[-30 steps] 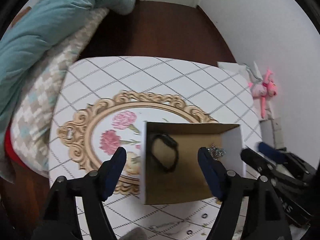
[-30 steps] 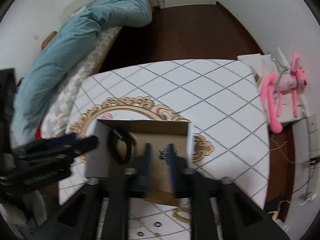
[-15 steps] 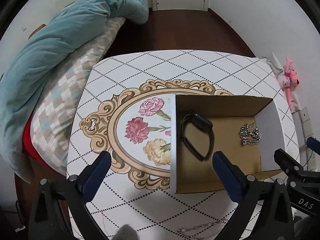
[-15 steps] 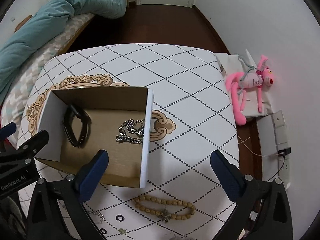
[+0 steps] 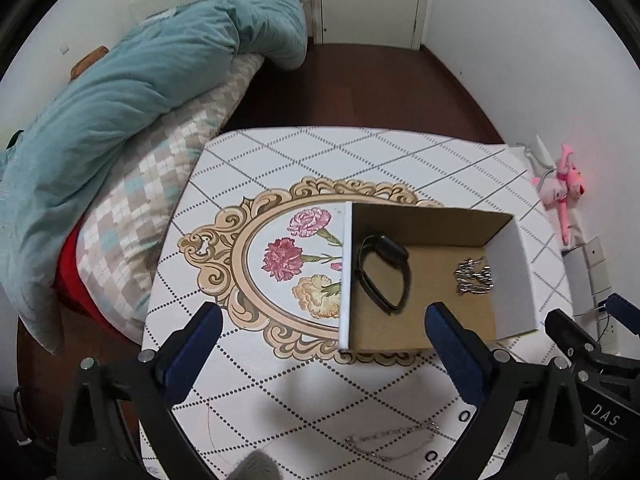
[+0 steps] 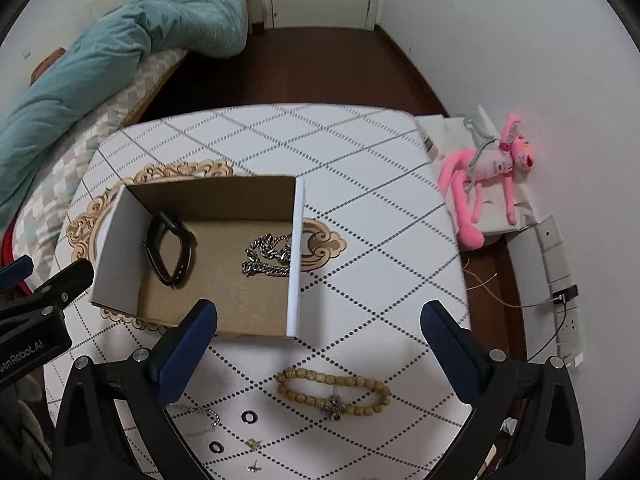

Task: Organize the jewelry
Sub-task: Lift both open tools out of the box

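Note:
An open cardboard box (image 5: 516, 268) (image 6: 120, 240) stands on the table. In it lie a black wristband (image 5: 382, 272) (image 6: 170, 252) and a silver chain (image 5: 474, 278) (image 6: 266, 256). My left gripper (image 5: 320, 328) is open and empty, above the table in front of the box. My right gripper (image 6: 318, 320) is open and empty, above the box's near right corner. A wooden bead bracelet (image 6: 334, 394) lies on the table below it. A thin silver chain (image 5: 392, 440) (image 6: 200, 414), small black rings (image 6: 249, 416) and earrings (image 6: 253, 445) lie near the front edge.
The table (image 5: 320, 160) (image 6: 360, 160) has a white diamond-pattern cloth with a floral oval print (image 5: 280, 256). A bed with a teal duvet (image 5: 140, 80) is at the left. A pink plush toy (image 6: 484, 168) lies at the right by the wall.
My right gripper opened, let the silver chain fall into the box and drew back. My left gripper also drew back and up from the box.

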`<state>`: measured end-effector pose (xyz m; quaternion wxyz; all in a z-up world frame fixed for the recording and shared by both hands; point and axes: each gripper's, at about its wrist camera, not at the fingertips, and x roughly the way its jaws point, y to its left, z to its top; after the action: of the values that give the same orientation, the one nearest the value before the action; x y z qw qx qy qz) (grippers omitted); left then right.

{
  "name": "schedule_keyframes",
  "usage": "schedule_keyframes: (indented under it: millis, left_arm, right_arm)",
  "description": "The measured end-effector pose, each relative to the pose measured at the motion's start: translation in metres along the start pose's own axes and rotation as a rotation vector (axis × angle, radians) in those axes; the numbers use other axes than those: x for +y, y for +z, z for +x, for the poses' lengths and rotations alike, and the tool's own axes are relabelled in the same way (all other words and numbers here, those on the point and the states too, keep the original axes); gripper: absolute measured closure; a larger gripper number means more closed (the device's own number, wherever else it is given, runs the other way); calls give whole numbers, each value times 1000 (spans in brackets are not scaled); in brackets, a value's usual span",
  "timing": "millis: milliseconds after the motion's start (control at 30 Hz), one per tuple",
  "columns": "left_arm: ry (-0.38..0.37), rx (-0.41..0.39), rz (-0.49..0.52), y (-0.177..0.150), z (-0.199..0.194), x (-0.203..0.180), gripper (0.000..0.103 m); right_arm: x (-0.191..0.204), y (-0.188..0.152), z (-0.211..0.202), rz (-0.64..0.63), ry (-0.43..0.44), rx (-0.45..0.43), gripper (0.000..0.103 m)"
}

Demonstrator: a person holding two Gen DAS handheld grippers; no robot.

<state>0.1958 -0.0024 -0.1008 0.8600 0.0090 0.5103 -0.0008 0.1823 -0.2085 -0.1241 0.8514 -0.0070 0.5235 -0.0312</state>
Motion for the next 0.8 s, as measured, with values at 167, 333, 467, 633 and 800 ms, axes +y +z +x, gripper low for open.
schedule_keyframes:
  millis: [167, 333, 467, 633, 800]
  left_arm:
    - [-8, -61, 3, -4, -32, -3, 0]
    - [-22, -115, 4, -8, -62, -3, 0]
    - [-39, -133, -1, -11, -78, -2, 0]
    - [-50, -128, -25, -16, -85, 3, 0]
    - [-24, -83, -20, -38, -64, 11, 0]
  right_arm:
    - [-6, -3, -37, 20, -9, -74, 0]
    - [-10, -5, -73, 34, -13, -144, 0]
    - [-12, -8, -100, 47, 3, -191, 0]
    - [-15, -17, -113, 69, 41, -192, 0]
    - [-35, -42, -75, 140, 55, -66, 0]
